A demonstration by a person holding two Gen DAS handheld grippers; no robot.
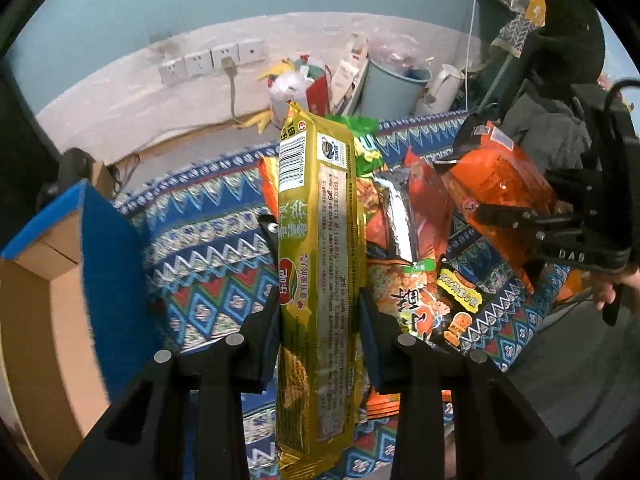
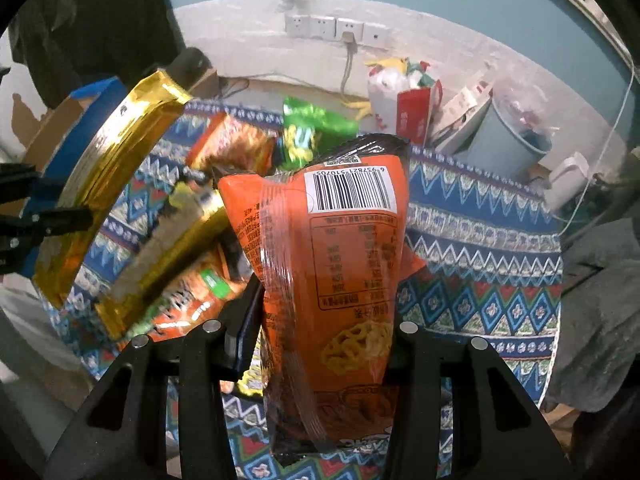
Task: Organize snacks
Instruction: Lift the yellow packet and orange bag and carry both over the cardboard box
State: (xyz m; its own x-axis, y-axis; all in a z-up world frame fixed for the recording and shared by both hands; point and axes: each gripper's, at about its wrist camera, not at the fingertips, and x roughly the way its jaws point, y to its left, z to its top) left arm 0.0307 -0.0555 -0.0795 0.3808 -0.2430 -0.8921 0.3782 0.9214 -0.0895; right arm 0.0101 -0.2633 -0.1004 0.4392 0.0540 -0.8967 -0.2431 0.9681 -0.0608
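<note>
My left gripper (image 1: 318, 312) is shut on a long gold biscuit pack (image 1: 316, 264) and holds it upright above the patterned cloth; the pack also shows at the left of the right wrist view (image 2: 108, 184). My right gripper (image 2: 324, 340) is shut on an orange snack bag (image 2: 332, 256) with a barcode, lifted above the cloth; the bag and gripper show at the right of the left wrist view (image 1: 500, 196). A pile of snack packs (image 1: 412, 240) lies on the cloth between them, with a second gold pack (image 2: 168, 256) and a green bag (image 2: 308, 132).
An open cardboard box with blue flaps (image 1: 60, 248) stands at the left. A blue patterned cloth (image 2: 480, 264) covers the floor. A grey bin (image 2: 508, 148), a white kettle (image 2: 568, 180), paper bags (image 2: 412, 108) and wall sockets (image 2: 336, 30) line the back wall.
</note>
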